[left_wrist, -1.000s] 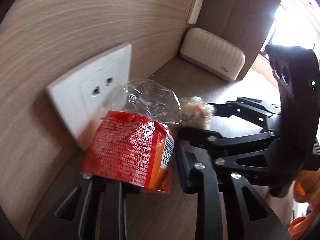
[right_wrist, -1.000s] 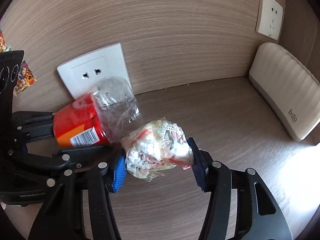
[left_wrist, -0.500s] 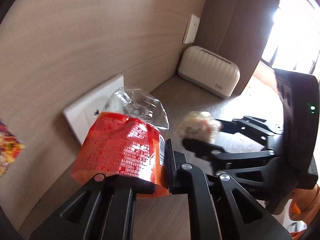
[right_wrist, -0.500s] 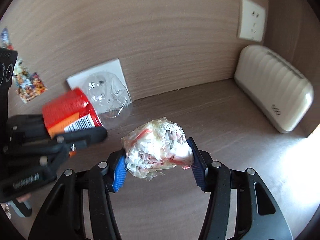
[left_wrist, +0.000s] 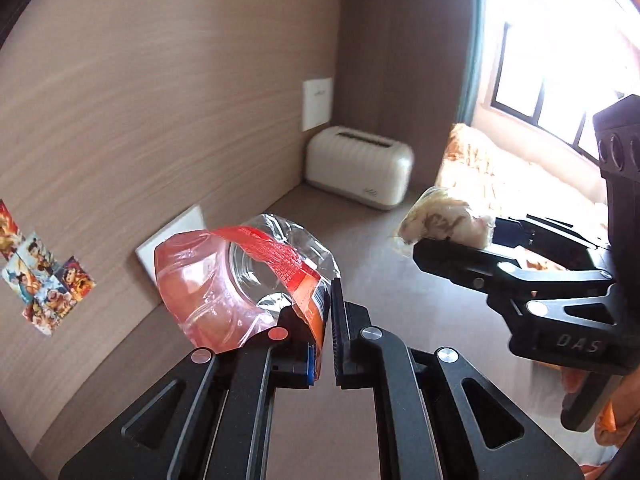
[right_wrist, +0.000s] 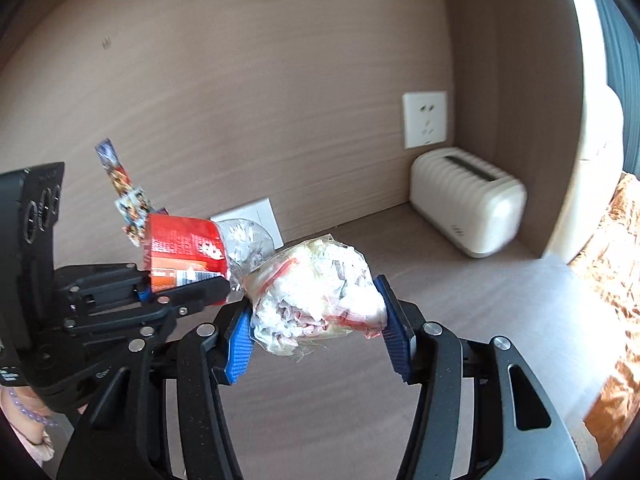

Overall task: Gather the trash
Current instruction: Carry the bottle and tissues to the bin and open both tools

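Note:
A red and clear plastic wrapper hangs in the air, pinched at its lower edge by my left gripper, which is shut on it. The same red wrapper shows at the left of the right wrist view, held by the left gripper. My right gripper is shut on a crumpled ball of clear plastic and white paper, its blue pads pressing both sides. That crumpled ball also appears at the right of the left wrist view. Both pieces of trash are lifted above the wooden shelf.
A cream ribbed box stands in the back corner of the shelf, below a white wall socket. A second white socket plate sits low on the wood wall, with colourful stickers to its left. Orange patterned fabric lies beyond the shelf's right edge.
Both grippers have risen and pulled back from the wall, carrying their trash. The left gripper's jaws have closed tight on the red wrapper, which has turned its open end toward the camera.

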Motion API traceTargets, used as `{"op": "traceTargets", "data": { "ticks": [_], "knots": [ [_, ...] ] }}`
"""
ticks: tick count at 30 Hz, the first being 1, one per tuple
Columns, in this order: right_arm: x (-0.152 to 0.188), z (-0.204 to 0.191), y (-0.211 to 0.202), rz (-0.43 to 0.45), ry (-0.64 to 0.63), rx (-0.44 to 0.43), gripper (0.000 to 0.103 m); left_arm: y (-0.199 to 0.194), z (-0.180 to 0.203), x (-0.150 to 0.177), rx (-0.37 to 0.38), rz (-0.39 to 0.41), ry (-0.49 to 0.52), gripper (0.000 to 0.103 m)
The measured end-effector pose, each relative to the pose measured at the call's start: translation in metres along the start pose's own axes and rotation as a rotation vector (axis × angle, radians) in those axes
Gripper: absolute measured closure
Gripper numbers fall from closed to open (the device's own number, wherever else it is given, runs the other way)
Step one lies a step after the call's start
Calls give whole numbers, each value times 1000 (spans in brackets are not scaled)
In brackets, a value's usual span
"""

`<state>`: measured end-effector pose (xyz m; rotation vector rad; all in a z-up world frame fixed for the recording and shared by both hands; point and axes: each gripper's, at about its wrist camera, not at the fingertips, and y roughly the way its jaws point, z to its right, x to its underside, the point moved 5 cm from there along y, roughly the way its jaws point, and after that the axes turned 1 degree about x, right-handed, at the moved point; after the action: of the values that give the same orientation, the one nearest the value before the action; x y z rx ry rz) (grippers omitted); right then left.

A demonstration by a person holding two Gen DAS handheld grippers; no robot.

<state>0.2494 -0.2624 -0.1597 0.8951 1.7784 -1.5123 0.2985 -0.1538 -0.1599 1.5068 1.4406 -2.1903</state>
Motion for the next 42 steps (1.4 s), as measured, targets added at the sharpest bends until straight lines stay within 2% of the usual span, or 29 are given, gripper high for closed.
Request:
{"op": "traceTargets", "data": {
  "ticks": [4, 12, 16, 25, 29, 33, 37, 42],
  "knots": [
    [10, 21, -54, 29, 22, 25, 47, -8, 45, -3, 11, 27, 23, 100],
    [34, 66, -152, 78, 53, 113, 47, -36, 145, -1, 101, 63, 64, 100],
    [52, 90, -201, 100, 70, 165, 47, -56, 191, 13, 149, 71, 86, 100],
    [107, 129, -283, 111, 121, 258, 47, -60, 300, 48, 262, 33, 153, 100],
    [135, 142, -302, 100, 151, 283, 47, -55, 337, 71, 309, -6, 190, 100],
    [164, 158, -304, 69, 203, 292, 47, -39, 359, 97, 347, -62, 218, 100],
    [200, 178, -290, 24, 298, 255, 47, -10, 373, 130, 391, -132, 240, 100],
    [248, 203, -258, -36, 364, 259, 47, 37, 384, 178, 438, -215, 265, 100]
  ]
}}
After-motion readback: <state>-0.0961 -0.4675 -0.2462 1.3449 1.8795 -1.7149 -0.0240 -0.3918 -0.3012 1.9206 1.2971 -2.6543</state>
